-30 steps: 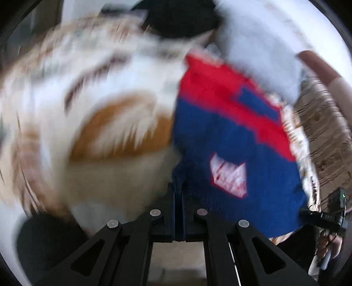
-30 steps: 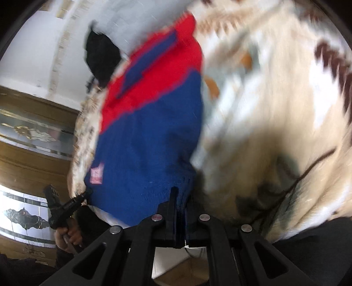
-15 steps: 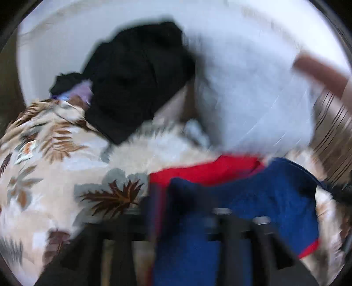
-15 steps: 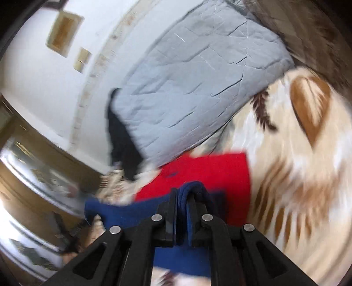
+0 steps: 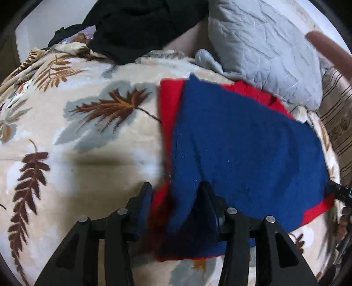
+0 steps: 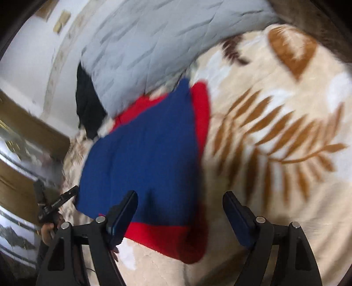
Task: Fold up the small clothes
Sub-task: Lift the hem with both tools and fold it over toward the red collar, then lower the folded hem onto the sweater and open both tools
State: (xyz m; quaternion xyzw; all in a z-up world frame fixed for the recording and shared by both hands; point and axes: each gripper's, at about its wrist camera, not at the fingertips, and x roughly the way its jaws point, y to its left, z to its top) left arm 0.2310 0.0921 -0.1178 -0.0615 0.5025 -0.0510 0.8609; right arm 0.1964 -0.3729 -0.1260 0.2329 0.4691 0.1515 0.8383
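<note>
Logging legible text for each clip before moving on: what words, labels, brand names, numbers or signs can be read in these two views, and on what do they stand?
None can be read.
Blue and red knitted garment: no label or patch shows on the faces in view.
Cream leaf-patterned plush blanket: pattern only, no writing.
Grey quilted pillow: plain.
Two small frames on the white wall: too blurred to tell whether they carry text.
</note>
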